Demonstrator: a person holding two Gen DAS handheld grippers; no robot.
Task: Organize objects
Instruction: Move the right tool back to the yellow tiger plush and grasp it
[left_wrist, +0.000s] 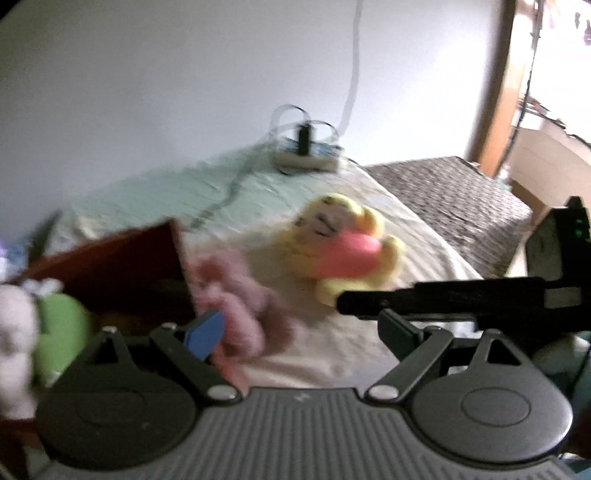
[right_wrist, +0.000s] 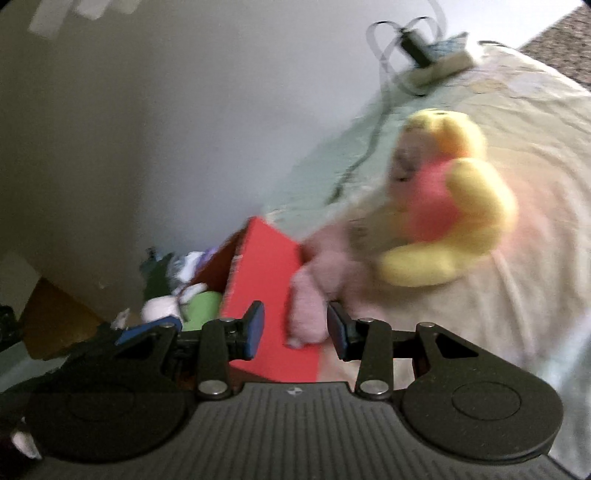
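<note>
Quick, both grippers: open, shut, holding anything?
Left gripper: open, holding nothing.
Right gripper: open around the pink plush toy, not clamped on it.

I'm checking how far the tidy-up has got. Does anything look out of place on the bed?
Yes. Two soft toys lie loose on the sheet beside the red box: a pink plush against its wall and a yellow plush further off. Other toys already sit in the box. A power strip also rests on the bed.

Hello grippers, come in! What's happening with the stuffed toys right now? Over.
Both grippers open: left gripper, right gripper. Pink plush lies between the right fingers, ungripped, beside the red box. Yellow plush waits on the bed. Nothing blocking.
</note>
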